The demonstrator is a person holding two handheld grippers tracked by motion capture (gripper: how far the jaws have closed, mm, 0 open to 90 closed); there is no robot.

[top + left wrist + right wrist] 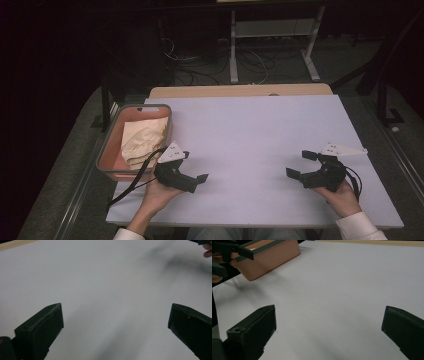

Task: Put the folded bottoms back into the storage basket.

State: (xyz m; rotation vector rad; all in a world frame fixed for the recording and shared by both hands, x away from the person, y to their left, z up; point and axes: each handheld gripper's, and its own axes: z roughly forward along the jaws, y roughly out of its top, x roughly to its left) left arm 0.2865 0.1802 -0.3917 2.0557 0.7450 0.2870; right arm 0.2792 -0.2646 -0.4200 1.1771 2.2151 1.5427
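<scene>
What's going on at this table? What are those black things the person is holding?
A person sits at a white table holding a two-jaw grasping tool in each hand. The left tool and the right tool both rest low over the bare tabletop with jaws spread wide, gripping nothing. A pink bin at the table's left edge holds a crumpled cream cloth, which sits untouched beside the left tool.

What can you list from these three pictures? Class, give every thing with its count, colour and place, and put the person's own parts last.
table: 1, white top with a wooden far edge, centre
bin: 1, salmon pink with a grey rim, table's left edge
cloth: 1, cream, crumpled inside the bin
metal frame: 1, white, on the floor beyond the table
cables: several, dark and light, on the floor beyond the table
left gripper: 1, black, open, beside the bin
right gripper: 1, black, open, table's right
hands: 2, holding the grippers, near edge
</scene>
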